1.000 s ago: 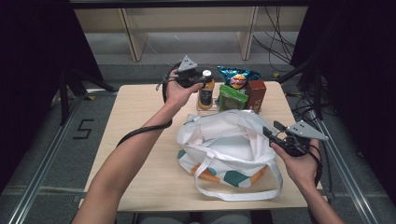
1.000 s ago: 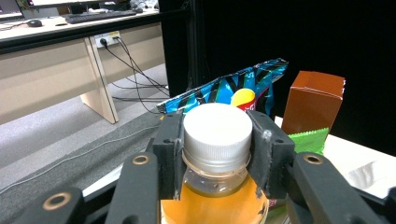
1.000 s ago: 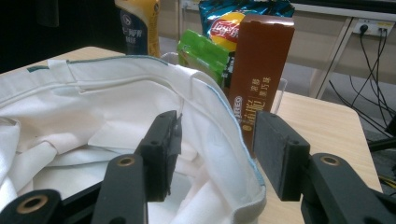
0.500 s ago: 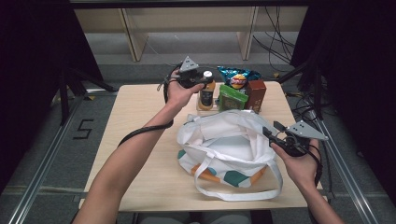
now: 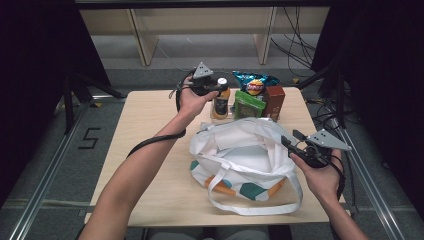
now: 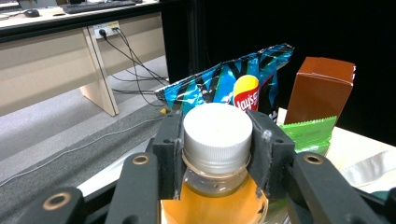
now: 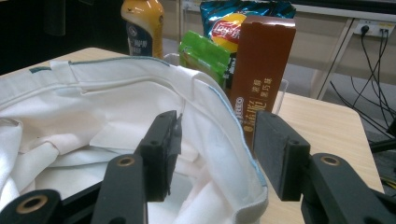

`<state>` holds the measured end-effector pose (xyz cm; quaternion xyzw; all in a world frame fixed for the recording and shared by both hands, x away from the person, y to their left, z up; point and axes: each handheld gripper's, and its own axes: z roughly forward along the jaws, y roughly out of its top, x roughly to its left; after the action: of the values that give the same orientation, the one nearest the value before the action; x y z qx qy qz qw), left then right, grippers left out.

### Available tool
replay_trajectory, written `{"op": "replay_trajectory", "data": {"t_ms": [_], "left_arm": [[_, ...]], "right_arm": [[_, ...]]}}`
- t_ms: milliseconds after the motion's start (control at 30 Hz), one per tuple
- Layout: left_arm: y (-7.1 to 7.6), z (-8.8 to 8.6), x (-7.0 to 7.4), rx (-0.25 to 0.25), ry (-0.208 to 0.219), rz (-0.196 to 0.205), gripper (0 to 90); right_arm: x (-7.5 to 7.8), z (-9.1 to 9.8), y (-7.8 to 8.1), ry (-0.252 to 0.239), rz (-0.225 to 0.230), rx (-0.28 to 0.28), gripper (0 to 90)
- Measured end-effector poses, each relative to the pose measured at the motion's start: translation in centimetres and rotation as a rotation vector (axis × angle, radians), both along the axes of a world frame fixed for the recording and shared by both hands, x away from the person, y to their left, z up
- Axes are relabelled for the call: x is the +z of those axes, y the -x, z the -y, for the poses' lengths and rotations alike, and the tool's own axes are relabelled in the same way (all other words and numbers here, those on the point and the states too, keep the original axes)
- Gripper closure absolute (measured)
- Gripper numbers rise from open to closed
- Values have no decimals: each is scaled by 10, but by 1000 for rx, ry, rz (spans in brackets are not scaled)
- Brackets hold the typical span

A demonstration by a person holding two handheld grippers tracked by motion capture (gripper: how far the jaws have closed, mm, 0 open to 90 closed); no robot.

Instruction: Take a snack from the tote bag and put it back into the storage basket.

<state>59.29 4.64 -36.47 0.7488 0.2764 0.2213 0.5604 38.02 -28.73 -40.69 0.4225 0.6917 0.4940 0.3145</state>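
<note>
Bottle and bag, placed from the brown box

The bottle (image 6: pixel 215 154) of orange drink stands upright, its ribbed white cap on, at the far edge of the table, to the left of the brown box (image 5: pixel 274 101) in the high view, beyond the green packet between them. My white cloth bag (image 5: pixel 240 160), printed with teal and orange patches low on its side, lies just in front of that box with its mouth gaping open, rim slack, a white strap looping out toward me.
</note>
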Motion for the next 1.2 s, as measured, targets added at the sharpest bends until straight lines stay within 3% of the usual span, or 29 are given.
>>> {"op": "replay_trajectory", "data": {"t_ms": [167, 367, 400, 833, 900, 1033, 1067, 1200], "left_arm": [[-1, -1, -2, 4, 1, -7, 587], [-2, -1, -4, 5, -3, -10, 587], [-2, -1, -4, 6, -6, -12, 587], [-2, 0, -11, 4, -14, -25, 586], [-2, 1, -11, 5, -19, -26, 586], [-2, 1, -12, 5, -23, -29, 586], [-2, 1, -13, 5, -20, -31, 586], [-2, 1, -15, 7, -23, -36, 586]], "right_arm": [[1, -1, 1, -12, -10, -1, 508], [0, 1, 0, 10, 9, 2, 509], [0, 0, 1, 0, -6, -7, 508], [-1, 0, -1, 10, 24, -3, 508], [0, 0, 0, 5, 4, -2, 508], [-1, 0, 0, 11, 19, -10, 509], [0, 0, 1, 5, -5, -2, 509], [0, -1, 1, 0, -9, -3, 509]]}}
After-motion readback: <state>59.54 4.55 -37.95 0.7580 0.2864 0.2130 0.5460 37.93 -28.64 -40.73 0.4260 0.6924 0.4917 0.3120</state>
